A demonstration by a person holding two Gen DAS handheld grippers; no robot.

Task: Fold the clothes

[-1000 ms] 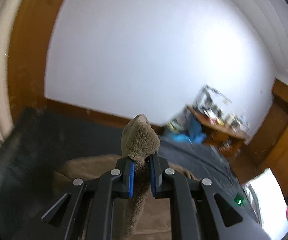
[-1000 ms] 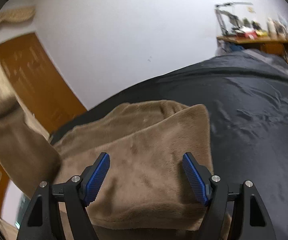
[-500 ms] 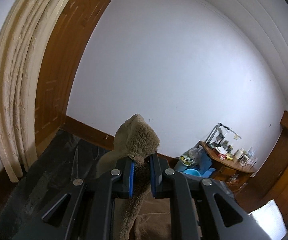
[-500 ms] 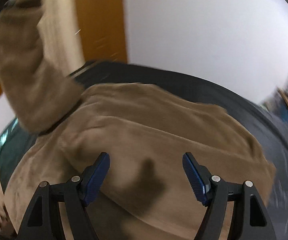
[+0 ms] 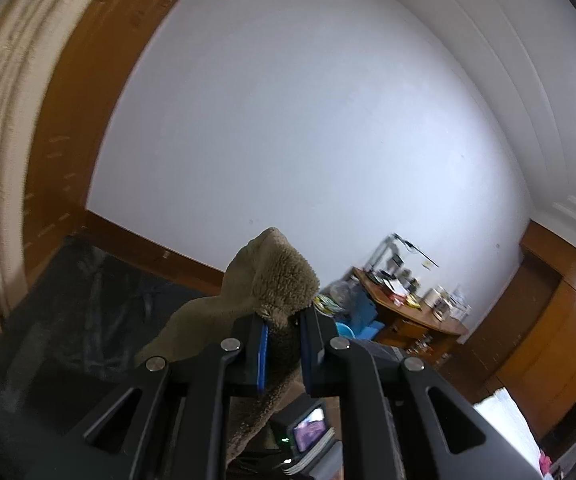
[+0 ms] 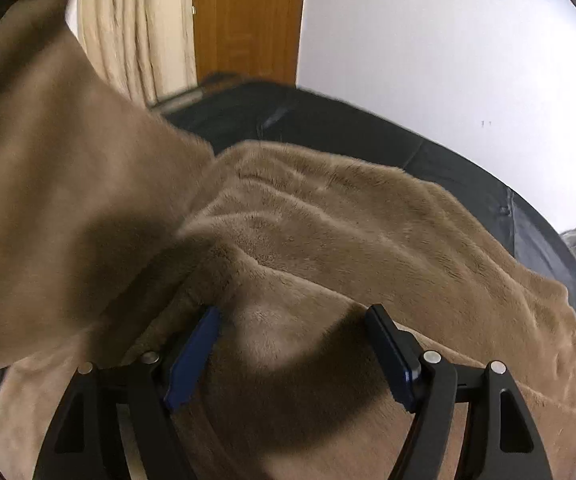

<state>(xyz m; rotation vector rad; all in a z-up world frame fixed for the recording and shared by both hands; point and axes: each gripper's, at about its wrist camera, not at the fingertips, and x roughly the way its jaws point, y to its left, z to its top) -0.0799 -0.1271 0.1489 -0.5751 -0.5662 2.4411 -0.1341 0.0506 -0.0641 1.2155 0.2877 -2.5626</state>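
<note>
Presently, the left gripper (image 5: 281,344) is clamped on a bunched fold of the brown fleece garment (image 6: 328,232), holding that part raised above the dark bedcover (image 5: 67,320). The right gripper (image 6: 294,354) has its jaws standing wide apart directly over the garment, nothing pinched between them. Most of the garment lies spread on the bedcover toward its near edge, with one length rising to the upper left. A cluttered wooden desk (image 5: 408,312) stands against the far wall.
</note>
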